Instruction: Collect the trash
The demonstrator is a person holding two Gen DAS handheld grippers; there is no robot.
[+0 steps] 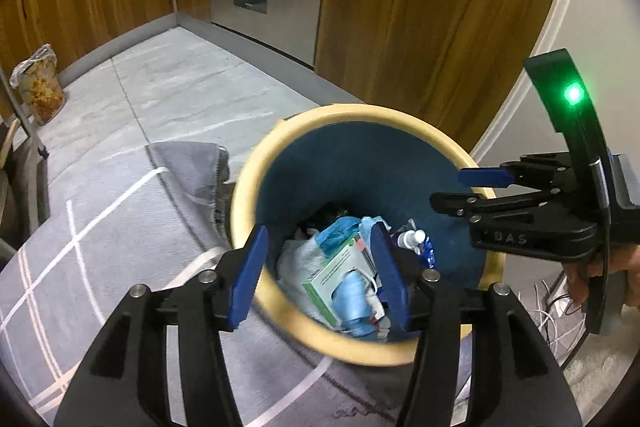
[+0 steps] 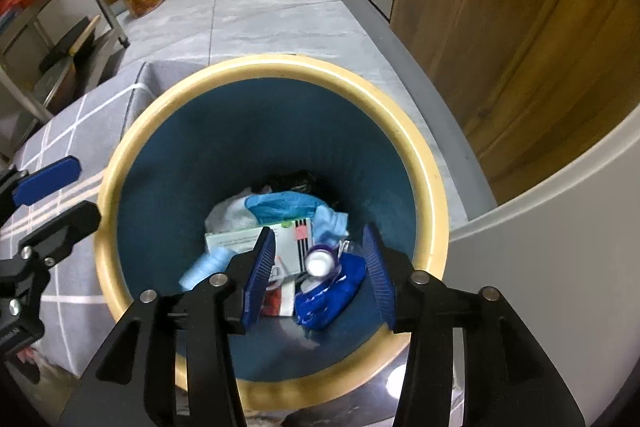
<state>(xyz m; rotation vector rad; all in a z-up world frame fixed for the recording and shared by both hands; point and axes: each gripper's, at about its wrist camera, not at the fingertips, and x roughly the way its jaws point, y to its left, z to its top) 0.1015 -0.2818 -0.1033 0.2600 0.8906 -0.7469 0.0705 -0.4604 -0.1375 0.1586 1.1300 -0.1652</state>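
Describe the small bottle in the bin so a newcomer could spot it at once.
Find the round bin with the cream rim and dark blue inside, standing on the grey rug. Among the trash at its bottom, beside the white and green carton, lies the small bottle. Its white cap and purple collar set it apart.

Bin on grey rug (tiled floor)

- The bin mouth stands wide open; both tools hang over it with nothing between their fingers.
- Trash fills only the bottom, leaving the upper part free.
- The right tool crosses the far-right rim.
- A wooden cabinet and white wall close off the right.
- Floor to the left lies open.
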